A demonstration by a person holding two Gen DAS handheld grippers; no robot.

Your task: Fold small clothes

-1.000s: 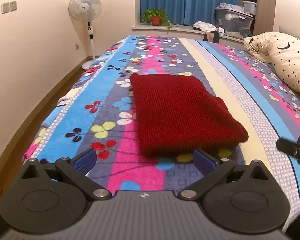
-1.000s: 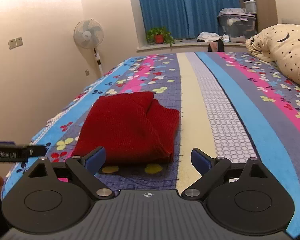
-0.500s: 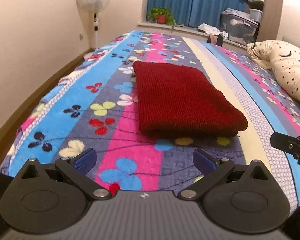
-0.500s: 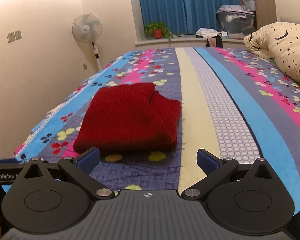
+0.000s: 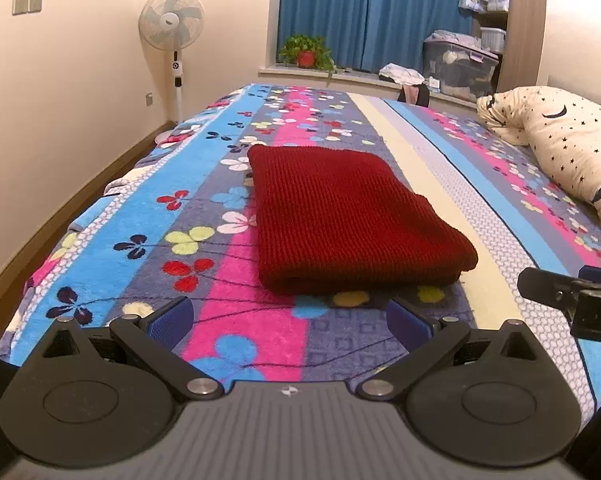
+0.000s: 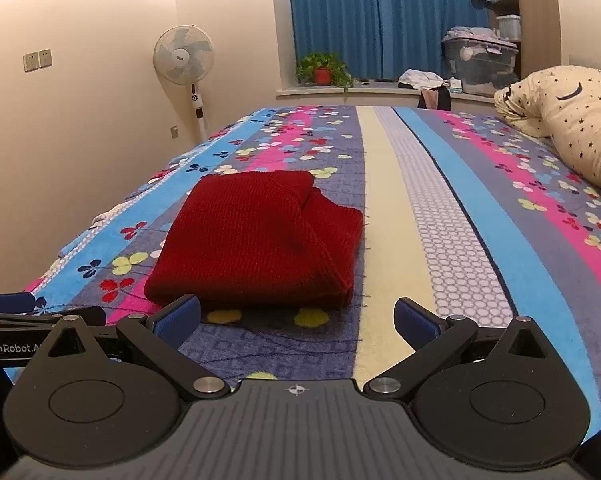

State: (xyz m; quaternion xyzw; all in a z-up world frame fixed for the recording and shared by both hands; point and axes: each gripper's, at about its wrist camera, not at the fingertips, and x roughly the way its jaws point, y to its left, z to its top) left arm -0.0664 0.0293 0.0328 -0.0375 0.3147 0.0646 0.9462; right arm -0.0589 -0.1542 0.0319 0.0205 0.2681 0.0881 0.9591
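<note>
A dark red knitted garment point(image 5: 348, 220) lies folded into a thick rectangle on the striped floral bedspread point(image 5: 188, 200). It also shows in the right wrist view point(image 6: 256, 244), with layered folds at its right side. My left gripper point(image 5: 288, 322) is open and empty, held just short of the garment's near edge. My right gripper point(image 6: 296, 320) is open and empty too, near the garment's front right corner. Neither touches the cloth. The right gripper shows at the right edge of the left wrist view point(image 5: 568, 300).
A star-patterned pillow point(image 5: 572, 152) lies at the right of the bed. A standing fan point(image 5: 172, 28) is by the left wall. A potted plant point(image 5: 306, 52), clothes and storage boxes point(image 5: 460, 64) sit on the window sill. The bed's left edge drops to the floor.
Both grippers have drawn back and lowered a little from the folded garment, so more bedspread shows before it. The garment has not moved. Both stayed open.
</note>
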